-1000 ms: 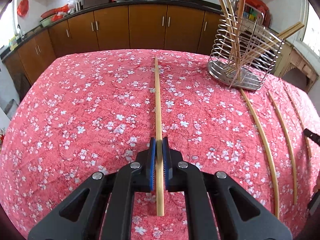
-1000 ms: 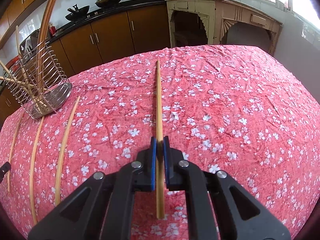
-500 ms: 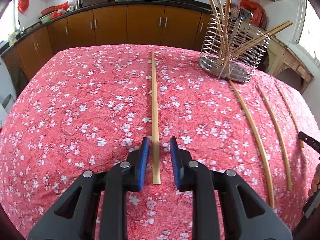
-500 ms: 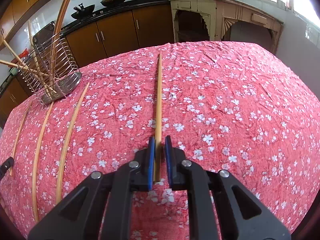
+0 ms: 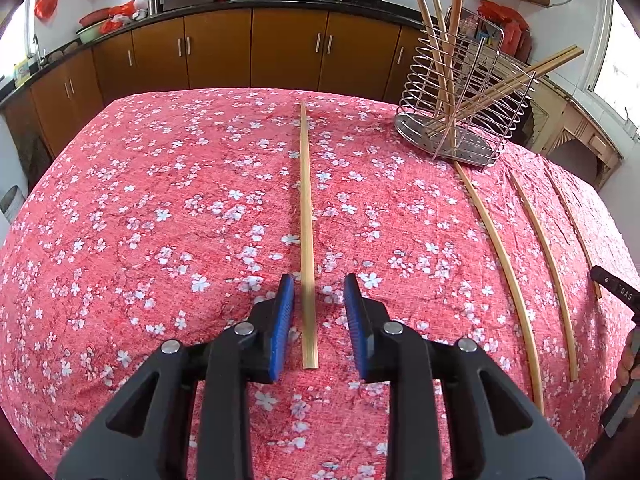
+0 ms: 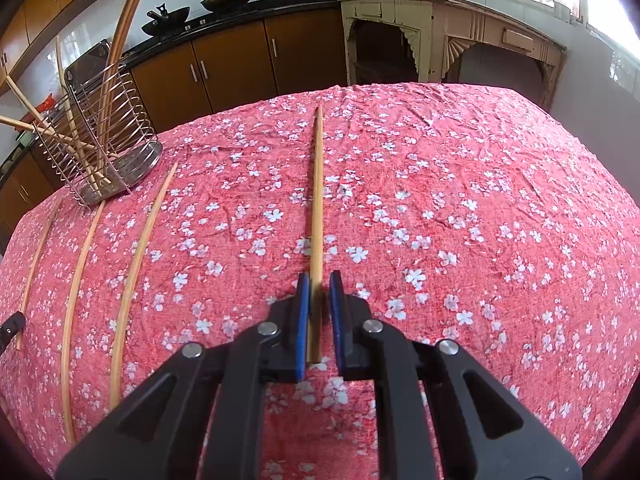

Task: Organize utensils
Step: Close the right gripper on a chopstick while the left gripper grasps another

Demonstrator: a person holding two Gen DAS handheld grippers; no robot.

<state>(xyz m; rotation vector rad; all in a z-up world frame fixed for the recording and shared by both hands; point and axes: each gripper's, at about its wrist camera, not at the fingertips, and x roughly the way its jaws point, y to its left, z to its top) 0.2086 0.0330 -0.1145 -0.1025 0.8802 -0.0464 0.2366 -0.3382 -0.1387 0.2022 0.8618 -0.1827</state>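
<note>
A pale wooden chopstick [image 5: 306, 200] lies flat on the red flowered tablecloth [image 5: 160, 220], pointing away from me. Its near end sits between the jaws of my left gripper [image 5: 319, 278], which are opening; the blue pads stand clear of it on both sides. In the right wrist view a second chopstick [image 6: 317, 200] lies on the cloth with its near end between the narrowly parted pads of my right gripper [image 6: 319, 276]; a thin gap shows beside it. A wire utensil holder [image 5: 440, 136] [image 6: 120, 168] stands at the back with several chopsticks leaning in it.
Three loose chopsticks [image 5: 500, 256] [image 6: 138, 256] lie side by side on the cloth in front of the holder. A black piece of the other tool [image 5: 616, 292] and a fingertip show at the right edge. Brown kitchen cabinets [image 5: 220, 52] stand behind the table.
My left jaws have spread and let go of their chopstick, which now rests on the cloth. The right jaws have loosened slightly and drawn back toward their chopstick's near end.
</note>
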